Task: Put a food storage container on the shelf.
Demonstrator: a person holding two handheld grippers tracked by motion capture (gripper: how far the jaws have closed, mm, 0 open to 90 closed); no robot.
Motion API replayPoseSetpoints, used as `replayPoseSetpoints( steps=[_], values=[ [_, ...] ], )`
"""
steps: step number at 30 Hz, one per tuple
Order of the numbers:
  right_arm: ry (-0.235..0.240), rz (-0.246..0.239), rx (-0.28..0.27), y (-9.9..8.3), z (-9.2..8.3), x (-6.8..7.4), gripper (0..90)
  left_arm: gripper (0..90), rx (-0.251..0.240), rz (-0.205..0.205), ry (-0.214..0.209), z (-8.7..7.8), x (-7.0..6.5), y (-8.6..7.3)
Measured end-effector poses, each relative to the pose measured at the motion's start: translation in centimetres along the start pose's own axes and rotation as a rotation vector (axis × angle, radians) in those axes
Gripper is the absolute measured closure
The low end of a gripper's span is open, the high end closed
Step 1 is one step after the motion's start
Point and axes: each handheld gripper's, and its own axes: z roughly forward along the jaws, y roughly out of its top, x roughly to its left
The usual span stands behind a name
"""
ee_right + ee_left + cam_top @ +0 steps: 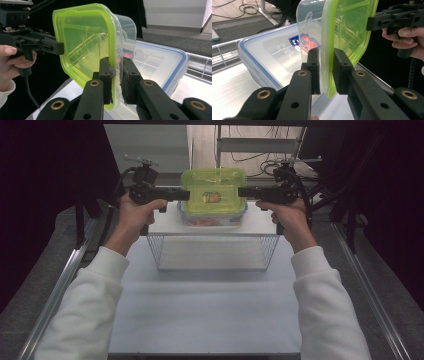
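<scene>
- blue-rimmed clear container, lid on, resting on wire rack
- rack stands on white tabletop
- loose cables on floor behind

In the high view the green-lidded container hides most of the blue-rimmed container beneath it, and the printed label is too small to read. The wire basket covers the table's far middle. In the left gripper view the blue-rimmed container's sticker is blurred behind clear plastic.
</scene>
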Motion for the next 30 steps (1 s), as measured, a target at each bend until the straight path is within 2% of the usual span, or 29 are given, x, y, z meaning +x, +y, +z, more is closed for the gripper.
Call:
replayPoseSetpoints(
  steps=[3,4,7,10,15,16,20,26,29,30],
  values=[
    [-0.005,0.013,0.014,0.4,0.5,-0.6,79.5,78.0,0.005,-0.013,0.000,0.3,0.4,0.1],
    [-0.004,0.019,0.017,0.4,0.6,-0.7,79.4,78.0,0.008,-0.036,0.003,0.7,0.7,0.2],
    [-0.013,0.035,0.023,0.5,0.9,-1.2,79.1,77.8,0.012,-0.038,0.004,1.0,0.9,0.2],
    [-0.009,0.069,0.026,0.5,1.4,-1.9,78.9,77.4,0.008,-0.067,0.003,1.3,1.2,0.3],
    [-0.004,0.078,0.014,0.5,1.6,-2.1,78.6,74.8,0.005,-0.084,-0.002,1.5,1.5,0.4],
    [-0.005,0.080,0.012,0.5,1.7,-2.1,78.5,73.3,0.007,-0.089,0.012,1.7,1.6,0.5],
    [-0.033,0.070,0.009,0.5,2.1,-2.0,75.9,70.1,-0.007,-0.111,0.019,2.1,1.7,0.6],
    [-0.036,0.107,0.002,0.4,2.7,-2.6,70.3,66.8,-0.012,-0.146,0.045,2.4,2.6,1.0],
    [-0.028,0.117,-0.004,0.4,2.8,-2.8,70.7,66.6,-0.017,-0.153,0.042,2.4,2.8,1.0],
    [-0.032,0.121,-0.007,0.4,2.9,-2.9,68.7,66.5,-0.020,-0.161,0.028,2.7,2.9,1.0]
  ],
)
